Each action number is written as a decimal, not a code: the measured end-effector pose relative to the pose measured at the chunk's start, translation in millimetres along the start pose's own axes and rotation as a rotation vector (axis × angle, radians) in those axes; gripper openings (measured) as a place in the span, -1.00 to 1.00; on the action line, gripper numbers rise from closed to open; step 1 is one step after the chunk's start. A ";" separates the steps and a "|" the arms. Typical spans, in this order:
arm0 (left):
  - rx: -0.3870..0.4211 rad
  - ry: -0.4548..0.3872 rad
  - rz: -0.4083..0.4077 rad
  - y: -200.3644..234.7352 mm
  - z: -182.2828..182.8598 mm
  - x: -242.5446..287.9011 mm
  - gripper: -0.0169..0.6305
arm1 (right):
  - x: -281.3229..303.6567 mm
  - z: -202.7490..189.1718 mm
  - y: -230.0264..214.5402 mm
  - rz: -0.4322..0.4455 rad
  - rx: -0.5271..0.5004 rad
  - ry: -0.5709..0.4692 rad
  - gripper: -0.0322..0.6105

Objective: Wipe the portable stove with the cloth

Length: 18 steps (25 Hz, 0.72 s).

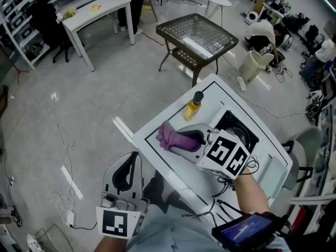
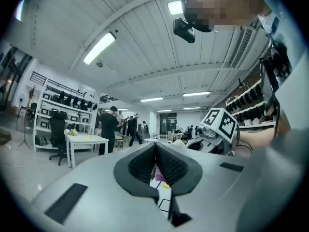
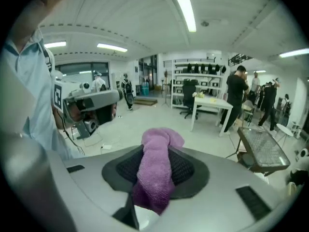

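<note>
Grey left gripper (image 1: pixel 131 161) and right gripper (image 1: pixel 193 139) bear 2 black-and-white marker cubes (image 1: pixel 227 156); shirt (image 1: pixel 173 236) seemingly light blue.

A: What sort of place?
B: Lab/workshop, open-plan. Racks (image 3: pixel 198 74) w/ gear, white work table (image 1: pixel 100 8), office chair (image 3: pixel 189 99), cables (image 1: pixel 59 140) over bare floor (image 1: pixel 115 88), strip lights (image 2: pixel 99 47), ppl (image 3: pixel 236 95) standing about.

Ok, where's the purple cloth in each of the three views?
Head view: the purple terry cloth sits at centre, clamped in the right tool.
Left gripper view: only a purple sliver low at centre, seen past the left tool, whose tips meet.
Right gripper view: bottom centre, pinched between that tool's pads.
Shared landmark: the white desk with a person in black beside it.
</note>
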State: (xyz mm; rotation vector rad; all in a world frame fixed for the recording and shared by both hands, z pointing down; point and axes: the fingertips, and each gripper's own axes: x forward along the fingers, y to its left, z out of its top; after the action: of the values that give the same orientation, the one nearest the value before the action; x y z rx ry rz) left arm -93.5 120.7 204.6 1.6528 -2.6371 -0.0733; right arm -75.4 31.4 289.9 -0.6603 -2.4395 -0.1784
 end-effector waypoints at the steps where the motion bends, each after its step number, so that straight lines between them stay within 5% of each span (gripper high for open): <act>1: 0.008 -0.010 0.004 -1.5 11.2 -4.9 -0.89 | -13.9 17.8 7.2 -0.024 0.005 -0.062 -0.41; 6: 0.083 -0.090 -0.043 -11.0 78.3 -11.3 -0.89 | -90.0 99.5 33.0 -0.208 0.049 -0.360 -0.41; 11: 0.117 -0.165 -0.121 -19.3 118.9 1.0 -0.89 | -139.6 135.8 44.9 -0.436 0.052 -0.573 -0.41; 18: 0.120 -0.160 -0.306 -34.6 95.9 25.8 -0.89 | -140.8 80.4 46.6 -0.865 0.212 -0.596 -0.41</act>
State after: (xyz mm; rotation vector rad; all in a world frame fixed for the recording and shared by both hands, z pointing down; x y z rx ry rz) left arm -78.4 84.8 107.0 2.1650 -2.5154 -0.0566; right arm 4.4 35.1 141.4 0.5543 -3.1036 -0.0554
